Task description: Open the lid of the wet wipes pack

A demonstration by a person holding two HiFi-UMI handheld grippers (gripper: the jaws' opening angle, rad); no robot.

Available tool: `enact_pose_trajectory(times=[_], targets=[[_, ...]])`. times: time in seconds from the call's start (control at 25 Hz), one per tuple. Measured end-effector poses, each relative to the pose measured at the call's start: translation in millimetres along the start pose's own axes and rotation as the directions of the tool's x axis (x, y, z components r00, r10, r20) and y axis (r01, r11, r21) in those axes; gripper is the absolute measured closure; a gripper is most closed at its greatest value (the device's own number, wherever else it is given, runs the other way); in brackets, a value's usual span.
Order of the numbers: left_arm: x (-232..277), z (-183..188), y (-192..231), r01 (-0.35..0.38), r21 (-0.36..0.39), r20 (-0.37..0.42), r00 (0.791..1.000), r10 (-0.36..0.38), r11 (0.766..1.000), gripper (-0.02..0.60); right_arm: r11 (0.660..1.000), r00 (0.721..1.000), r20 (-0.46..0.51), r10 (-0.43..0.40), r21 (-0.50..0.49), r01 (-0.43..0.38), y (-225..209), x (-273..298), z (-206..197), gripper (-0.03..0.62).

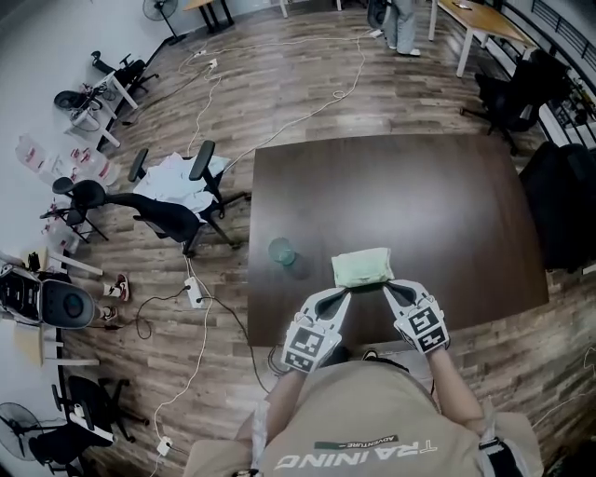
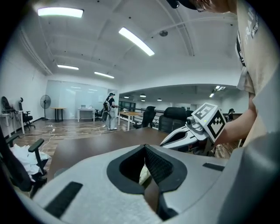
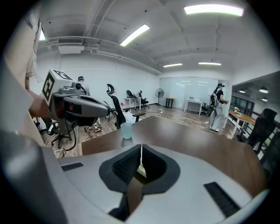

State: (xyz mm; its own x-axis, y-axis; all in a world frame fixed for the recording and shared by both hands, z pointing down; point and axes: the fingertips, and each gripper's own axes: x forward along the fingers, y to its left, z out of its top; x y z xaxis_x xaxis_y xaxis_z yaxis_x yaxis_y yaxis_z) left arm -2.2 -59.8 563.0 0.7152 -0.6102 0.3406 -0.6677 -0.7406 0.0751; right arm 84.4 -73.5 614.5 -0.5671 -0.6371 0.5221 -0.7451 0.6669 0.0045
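The wet wipes pack (image 1: 361, 267), pale green and soft, lies flat near the front edge of the dark brown table (image 1: 447, 205). My left gripper (image 1: 346, 291) points at the pack's near left corner, and my right gripper (image 1: 385, 287) at its near right corner. Whether the tips touch it I cannot tell. In the left gripper view the jaws of the left gripper (image 2: 144, 147) meet at the tips, and a pale sliver of the pack (image 2: 145, 175) shows through the gap behind them. The right gripper (image 3: 141, 147) is likewise shut, with a sliver of the pack (image 3: 141, 169) below its tips.
A translucent teal cup (image 1: 281, 251) stands left of the pack, also seen as the cup (image 3: 126, 130). An office chair (image 1: 172, 212) and cables with a power strip (image 1: 194, 293) lie left of the table. Black chairs (image 1: 563, 200) stand to the right. A person (image 1: 402, 23) stands far off.
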Motion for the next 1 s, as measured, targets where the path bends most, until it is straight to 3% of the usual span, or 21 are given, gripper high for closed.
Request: enact_pose_trajectory(times=[0.24, 0.44, 0.6, 0.84, 1.0], targets=[[30, -5, 41, 0.053, -0.004, -0.035, 0.998, -0.054, 0.999, 0.572, 0.994, 0.996, -0.011, -0.09, 0.062, 0.091, -26, 32, 16, 0.579], [49, -27, 62, 0.107, -0.027, -0.08, 0.991, -0.108, 0.994, 0.572, 0.985, 0.984, -0.077, -0.159, -0.087, 0.152, -40, 55, 21, 0.579], [57, -49, 68, 0.096, -0.08, -0.126, 0.986, -0.105, 0.992, 0.572, 0.965, 0.976, -0.166, -0.141, -0.241, 0.099, -36, 69, 9, 0.579], [78, -78, 82, 0.03, -0.153, -0.201, 0.978, -0.061, 0.988, 0.572, 0.96, 0.966, -0.253, -0.06, -0.281, -0.014, -43, 97, -17, 0.579], [87, -99, 86, 0.002, -0.162, -0.254, 0.966, -0.043, 0.987, 0.572, 0.926, 0.953, -0.304, 0.002, -0.36, -0.117, -34, 112, -34, 0.577]])
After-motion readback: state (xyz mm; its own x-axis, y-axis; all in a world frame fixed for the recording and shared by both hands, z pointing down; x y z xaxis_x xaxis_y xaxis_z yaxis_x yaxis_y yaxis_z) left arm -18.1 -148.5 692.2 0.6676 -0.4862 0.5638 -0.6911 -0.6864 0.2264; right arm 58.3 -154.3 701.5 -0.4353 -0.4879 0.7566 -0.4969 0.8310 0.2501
